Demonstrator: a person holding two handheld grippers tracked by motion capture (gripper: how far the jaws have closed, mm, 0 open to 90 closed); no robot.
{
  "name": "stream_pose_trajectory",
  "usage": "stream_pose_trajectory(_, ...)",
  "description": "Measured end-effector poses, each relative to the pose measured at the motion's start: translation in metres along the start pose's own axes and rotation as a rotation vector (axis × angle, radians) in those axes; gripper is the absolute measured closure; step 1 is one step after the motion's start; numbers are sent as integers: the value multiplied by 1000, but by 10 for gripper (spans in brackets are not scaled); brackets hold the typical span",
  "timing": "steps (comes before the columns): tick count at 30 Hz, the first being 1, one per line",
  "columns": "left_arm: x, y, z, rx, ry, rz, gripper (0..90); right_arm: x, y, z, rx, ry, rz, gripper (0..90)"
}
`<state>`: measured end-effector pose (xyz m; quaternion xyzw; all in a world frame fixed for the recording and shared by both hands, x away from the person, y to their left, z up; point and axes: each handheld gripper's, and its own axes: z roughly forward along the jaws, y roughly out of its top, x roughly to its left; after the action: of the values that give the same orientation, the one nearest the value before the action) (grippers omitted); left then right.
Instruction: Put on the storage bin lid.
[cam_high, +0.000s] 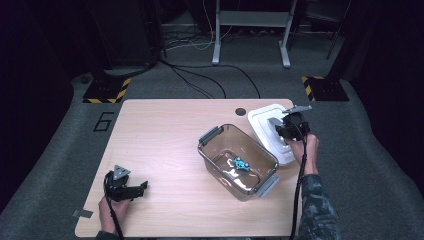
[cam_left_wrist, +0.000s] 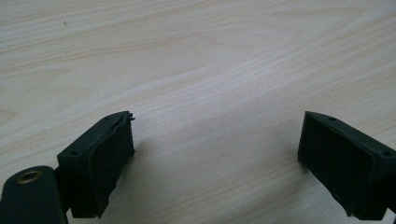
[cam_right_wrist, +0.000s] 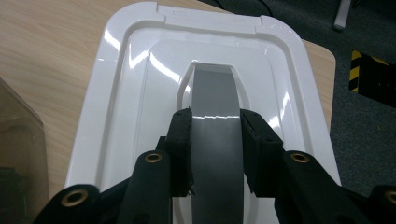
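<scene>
One white lid (cam_right_wrist: 140, 93), far right of counter (cam_high: 160, 150) | rigid, light, slick plastic | right gripper (cam_right_wrist: 215, 149) clamps its grey centre handle (cam_right_wrist: 215, 98) | left gripper (cam_left_wrist: 215, 158) open, empty.

Lid (cam_right_wrist: 140, 70): glossy white plastic, grey matt handle (cam_right_wrist: 215, 93). Box (cam_high: 237, 161): clear smoky plastic. Surface (cam_high: 160, 145): pale matt wood grain.

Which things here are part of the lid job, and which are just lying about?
In the job:
white lid, clamped at its grey handle by the right hand-held gripper
clear box
teal toy inside the box

Lying about:
left hand-held gripper, open over bare table
grey tape scrap
</scene>
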<state>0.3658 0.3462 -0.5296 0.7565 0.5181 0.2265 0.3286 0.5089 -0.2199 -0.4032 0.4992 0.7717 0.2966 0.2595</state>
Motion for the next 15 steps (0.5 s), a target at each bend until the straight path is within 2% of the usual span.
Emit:
stream_pose_trajectory(10, 0, 0, 0, 0, 0, 1, 101, -6, 6, -16, -13, -22, -16, 667)
stream_pose_trajectory(15, 0, 0, 0, 0, 0, 0, 100, -7, 9, -22, -2, -24, -30, 667)
